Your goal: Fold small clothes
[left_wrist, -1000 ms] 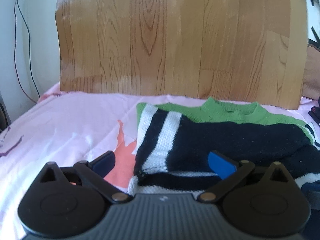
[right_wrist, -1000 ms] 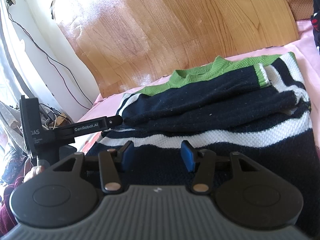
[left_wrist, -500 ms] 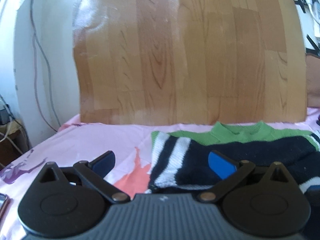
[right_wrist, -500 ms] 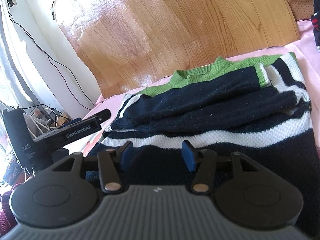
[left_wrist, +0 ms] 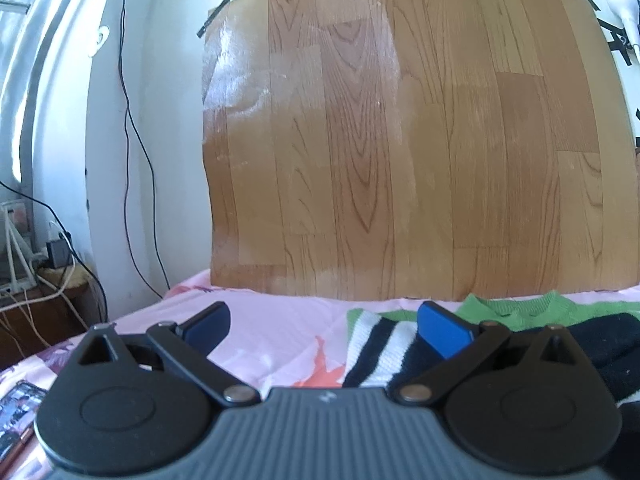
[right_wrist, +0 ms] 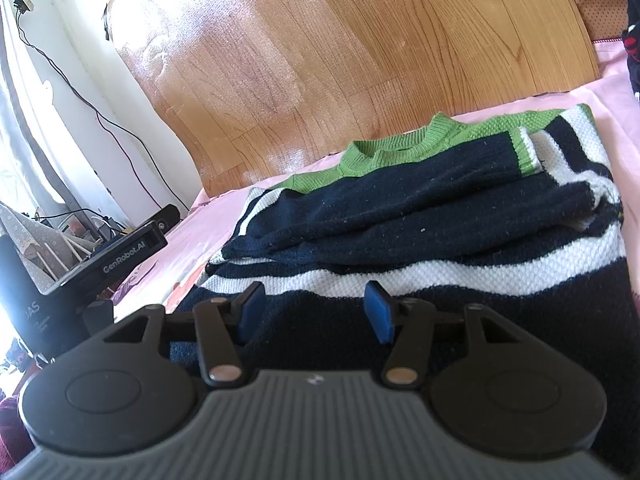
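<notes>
A small knit sweater [right_wrist: 420, 224], navy with white stripes and a green collar, lies on the pink sheet [right_wrist: 200, 236] with both sleeves folded across its front. My right gripper [right_wrist: 314, 312] is open and empty, just above the sweater's lower navy part. My left gripper [left_wrist: 326, 330] is open and empty, held above the sheet to the left of the sweater [left_wrist: 384, 344]; its body also shows in the right wrist view [right_wrist: 116, 256].
A wood-pattern panel [left_wrist: 400, 140] stands against the wall behind the bed. Cables [left_wrist: 136, 140] hang down the wall at left, with chargers on a low stand [left_wrist: 48, 272]. A phone [left_wrist: 16, 404] lies at the sheet's near left.
My left gripper has drawn back to the left and tilted up, off the sweater's left sleeve. The right gripper has stayed still.
</notes>
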A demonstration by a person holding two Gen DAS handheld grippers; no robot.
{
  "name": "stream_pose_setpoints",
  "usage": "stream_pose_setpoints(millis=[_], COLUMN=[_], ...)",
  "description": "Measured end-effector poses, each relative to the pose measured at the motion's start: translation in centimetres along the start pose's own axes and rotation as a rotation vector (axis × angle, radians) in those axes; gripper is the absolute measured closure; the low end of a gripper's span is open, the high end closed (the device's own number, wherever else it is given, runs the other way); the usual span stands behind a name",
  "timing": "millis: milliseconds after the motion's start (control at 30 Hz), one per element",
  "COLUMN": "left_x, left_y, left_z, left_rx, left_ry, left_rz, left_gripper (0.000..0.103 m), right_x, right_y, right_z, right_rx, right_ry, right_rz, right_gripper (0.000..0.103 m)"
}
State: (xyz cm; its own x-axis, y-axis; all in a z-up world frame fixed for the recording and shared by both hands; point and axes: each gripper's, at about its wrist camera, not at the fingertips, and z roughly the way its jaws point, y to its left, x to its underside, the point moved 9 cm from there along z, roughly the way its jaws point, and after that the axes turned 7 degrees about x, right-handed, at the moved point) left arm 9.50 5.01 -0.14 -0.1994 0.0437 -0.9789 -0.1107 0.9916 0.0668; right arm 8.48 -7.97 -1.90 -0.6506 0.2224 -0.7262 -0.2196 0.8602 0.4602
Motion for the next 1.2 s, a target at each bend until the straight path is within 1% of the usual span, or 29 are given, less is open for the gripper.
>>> stream_pose_setpoints(millis=[200,500,633,1200], left_x=[0.0,0.9,1.2,1.4], left_y=[0.1,0.3,0.4,0.3], left_z=[0.1,1.1,1.3,1.6], left_rx=[-0.018,-0.022,-0.026,-0.021], left_ry=[0.008,0.101,0.125,0.152], left_rz=[0.007,0.013,0.012,0.029], left_gripper=[0.000,0.000,0.000,0.000], right_x=[0.0,-0.1,-0.2,-0.2], right_y=[0.0,0.0,-0.1,-0.1], right_z=[0.0,0.0,0.0,0.1], right_rx=[-0.001,0.001,0.004,0.003], right_ry=[0.000,-0.001,-0.001,-0.001], right_rz=[0.000,-0.005,-0.007,-0.008], right_gripper=[0.045,0.044,0.043,0.042])
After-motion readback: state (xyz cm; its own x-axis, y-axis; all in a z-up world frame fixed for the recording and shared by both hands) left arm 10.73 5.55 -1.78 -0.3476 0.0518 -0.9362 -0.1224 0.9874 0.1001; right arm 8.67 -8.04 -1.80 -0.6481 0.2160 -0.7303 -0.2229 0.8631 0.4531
